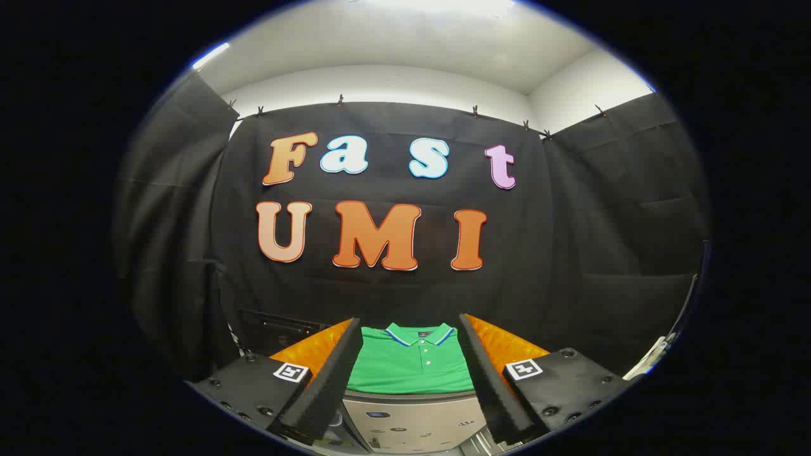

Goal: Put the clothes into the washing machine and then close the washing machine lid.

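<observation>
Black cloth walls [570, 253], white ceiling [393, 50]

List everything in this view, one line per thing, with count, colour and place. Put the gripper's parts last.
Polo shirt: one, green with a blue-and-white trimmed collar, folded flat on the orange surface, beyond the fingers and seen through the gap between them.
Orange surface: one, orange, under the shirt, showing either side of it behind the fingers.
Washing machine: one, light grey panel with small dark markings, low between the fingers, nearer than the shirt.
Fingers: two, black with foam pads, spread wide apart, holding nothing; a square black-and-white marker sits on each finger's base.
</observation>
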`<state>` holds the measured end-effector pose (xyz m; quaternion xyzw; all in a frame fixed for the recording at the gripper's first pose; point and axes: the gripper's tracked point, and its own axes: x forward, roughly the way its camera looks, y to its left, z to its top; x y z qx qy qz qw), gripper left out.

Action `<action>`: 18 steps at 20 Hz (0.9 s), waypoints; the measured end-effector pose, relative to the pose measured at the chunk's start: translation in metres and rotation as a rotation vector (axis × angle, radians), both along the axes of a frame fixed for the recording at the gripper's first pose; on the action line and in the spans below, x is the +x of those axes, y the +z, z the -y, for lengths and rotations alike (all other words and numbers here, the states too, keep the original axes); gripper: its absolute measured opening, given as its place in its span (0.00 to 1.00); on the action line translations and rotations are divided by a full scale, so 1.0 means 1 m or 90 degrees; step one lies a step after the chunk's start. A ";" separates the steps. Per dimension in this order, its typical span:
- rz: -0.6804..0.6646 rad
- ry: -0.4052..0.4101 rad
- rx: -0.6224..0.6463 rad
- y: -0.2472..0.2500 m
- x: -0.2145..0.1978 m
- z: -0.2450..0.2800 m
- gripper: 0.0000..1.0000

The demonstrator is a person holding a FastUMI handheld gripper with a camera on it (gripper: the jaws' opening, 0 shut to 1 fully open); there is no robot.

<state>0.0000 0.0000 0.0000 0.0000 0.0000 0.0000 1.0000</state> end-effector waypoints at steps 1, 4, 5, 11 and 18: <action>0.000 -0.001 0.000 0.001 0.002 -0.001 0.97; 0.001 -0.002 0.003 0.002 0.006 -0.002 0.97; 0.001 -0.001 0.005 0.002 0.006 -0.002 0.97; -0.009 -0.004 0.001 -0.001 0.008 -0.003 0.97; -0.010 -0.014 -0.008 0.000 0.004 -0.008 0.97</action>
